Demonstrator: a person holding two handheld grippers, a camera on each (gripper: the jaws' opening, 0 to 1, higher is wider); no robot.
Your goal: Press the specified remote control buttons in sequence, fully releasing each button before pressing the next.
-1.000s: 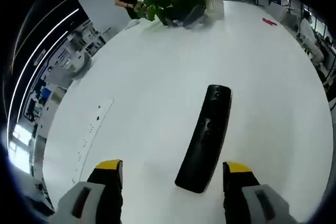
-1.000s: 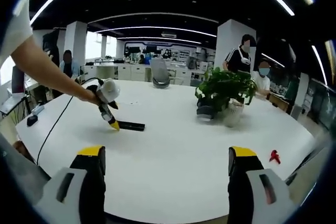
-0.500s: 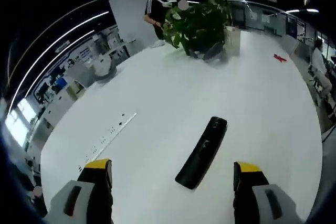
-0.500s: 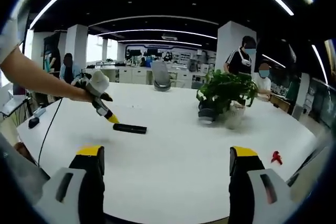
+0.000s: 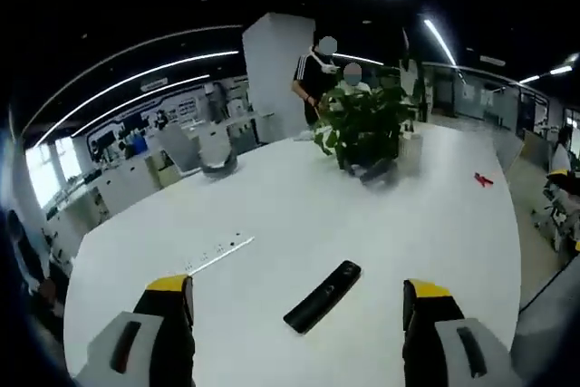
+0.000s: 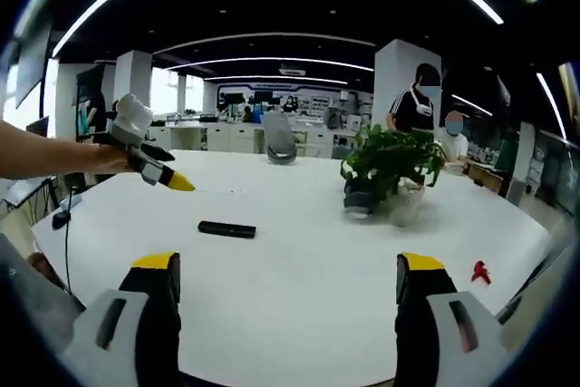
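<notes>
The slim black plastic remote control lies flat on the round white worktop, untouched. Left hand-held gripper hangs spread above it at 6 o'clock; right hand-held gripper is spread, well apart. Pressing probably done or paused.

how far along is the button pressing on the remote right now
Nothing shows which buttons have been pressed. The black remote lies flat on the white table, untouched. The left claw is lifted above the table, clear of it; the right claw waits open. Any remaining presses need another approach.
</notes>
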